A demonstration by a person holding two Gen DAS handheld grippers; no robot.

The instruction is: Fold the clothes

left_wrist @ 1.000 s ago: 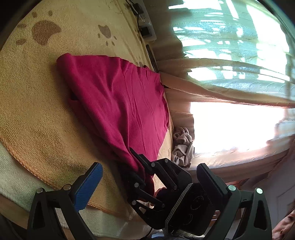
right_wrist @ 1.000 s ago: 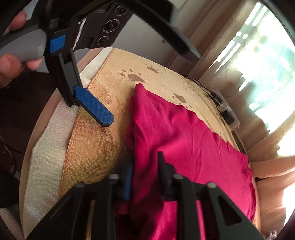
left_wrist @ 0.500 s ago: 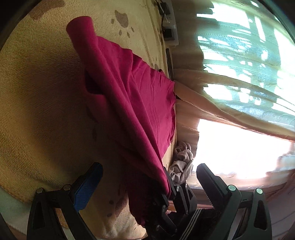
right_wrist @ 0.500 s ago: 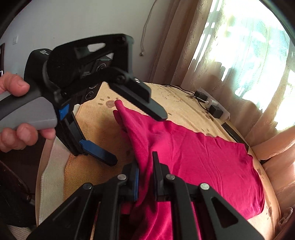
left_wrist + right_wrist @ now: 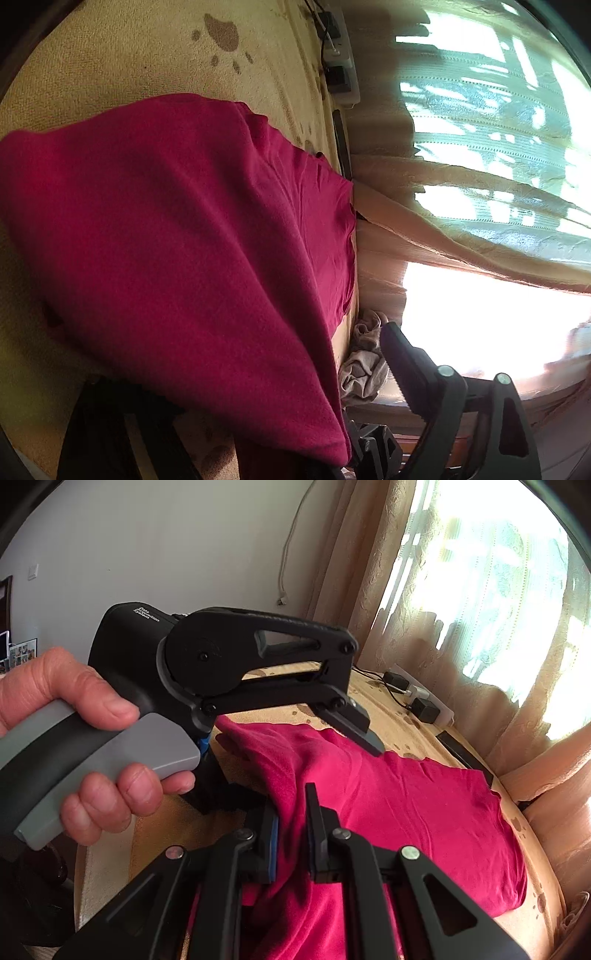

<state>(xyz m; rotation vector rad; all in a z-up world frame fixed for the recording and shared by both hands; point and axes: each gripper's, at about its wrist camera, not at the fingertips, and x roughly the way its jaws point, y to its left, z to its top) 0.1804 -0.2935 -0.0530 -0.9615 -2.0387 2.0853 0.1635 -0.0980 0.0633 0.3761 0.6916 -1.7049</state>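
A magenta garment (image 5: pixel 406 812) lies on a tan paw-print blanket (image 5: pixel 402 716). My right gripper (image 5: pixel 291 834) is shut on a fold of the garment and holds it lifted above the blanket. My left gripper (image 5: pixel 295 734), held in a hand, is open; its fingers straddle the lifted fold at the garment's far corner. In the left wrist view the raised cloth (image 5: pixel 177 240) drapes between the fingers and hides the left finger; the right finger (image 5: pixel 406 365) stands apart from the cloth.
A power strip with plugs (image 5: pixel 417 701) and a dark flat object (image 5: pixel 461 753) lie at the blanket's window edge. Curtains (image 5: pixel 461 627) hang beyond. A crumpled beige cloth (image 5: pixel 365 362) sits beside the blanket's edge.
My right gripper lifted the garment's fold higher. My left gripper moved in over the fold, so the cloth now fills its view and covers its left finger.
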